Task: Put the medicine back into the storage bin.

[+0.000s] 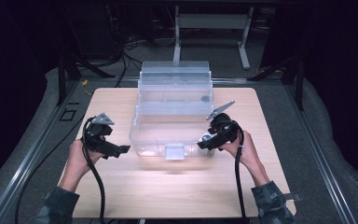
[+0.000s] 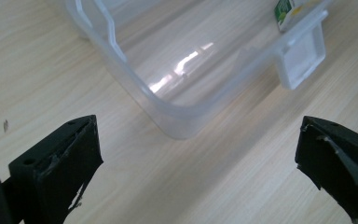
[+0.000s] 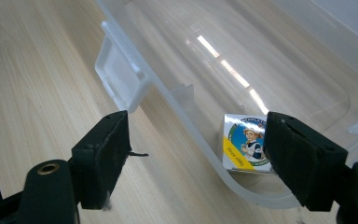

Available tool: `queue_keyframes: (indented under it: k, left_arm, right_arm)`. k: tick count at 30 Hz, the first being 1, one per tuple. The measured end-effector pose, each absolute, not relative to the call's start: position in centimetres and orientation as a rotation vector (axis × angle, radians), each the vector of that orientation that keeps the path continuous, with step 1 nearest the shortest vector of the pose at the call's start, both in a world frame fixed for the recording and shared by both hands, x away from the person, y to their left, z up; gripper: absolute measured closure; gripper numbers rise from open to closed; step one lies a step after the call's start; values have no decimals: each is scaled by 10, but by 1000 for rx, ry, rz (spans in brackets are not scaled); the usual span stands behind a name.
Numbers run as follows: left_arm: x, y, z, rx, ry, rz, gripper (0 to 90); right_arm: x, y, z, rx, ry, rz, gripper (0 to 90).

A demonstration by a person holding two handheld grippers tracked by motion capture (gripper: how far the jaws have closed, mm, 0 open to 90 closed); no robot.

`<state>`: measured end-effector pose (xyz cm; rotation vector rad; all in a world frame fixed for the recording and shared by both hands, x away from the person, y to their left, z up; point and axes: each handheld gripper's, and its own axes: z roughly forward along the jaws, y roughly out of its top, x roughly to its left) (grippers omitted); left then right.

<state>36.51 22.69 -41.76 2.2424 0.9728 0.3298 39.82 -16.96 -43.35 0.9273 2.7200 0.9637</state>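
A clear plastic box (image 1: 144,135) stands on the wooden table with its lid (image 1: 175,79) tipped up at the back. A small printed carton (image 3: 243,147) lies on the box floor in the front right corner (image 1: 207,138). My right gripper (image 3: 198,140) is open, its jaws straddling the front wall there, one outside and one inside beside the carton; nothing is pressed. It sits at the box's front right (image 1: 204,145). My left gripper (image 2: 198,140) is open and empty, facing the front left corner of the box (image 2: 177,126) from just left of it (image 1: 123,149).
A latch tab (image 1: 175,151) sticks out from the middle of the box's front wall (image 3: 121,70). Bare table lies in front of the box and at both sides. Dark floor, cables and a metal frame lie beyond the table's far edge.
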Motion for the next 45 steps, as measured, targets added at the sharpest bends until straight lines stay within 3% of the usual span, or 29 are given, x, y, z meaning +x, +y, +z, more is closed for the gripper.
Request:
queue_keyframes:
  k: [11, 37, 45]
  left_arm:
    - [418, 210, -394, 2235, 917, 292, 3]
    - [493, 161, -367, 2235, 792, 302, 3]
    - [527, 153, -364, 2221, 794, 329, 47]
  right_arm:
    - [397, -167, -436, 908, 2707, 964, 252]
    - [402, -158, -441, 897, 2710, 995, 281]
    - [402, -155, -443, 885, 2712, 1020, 299]
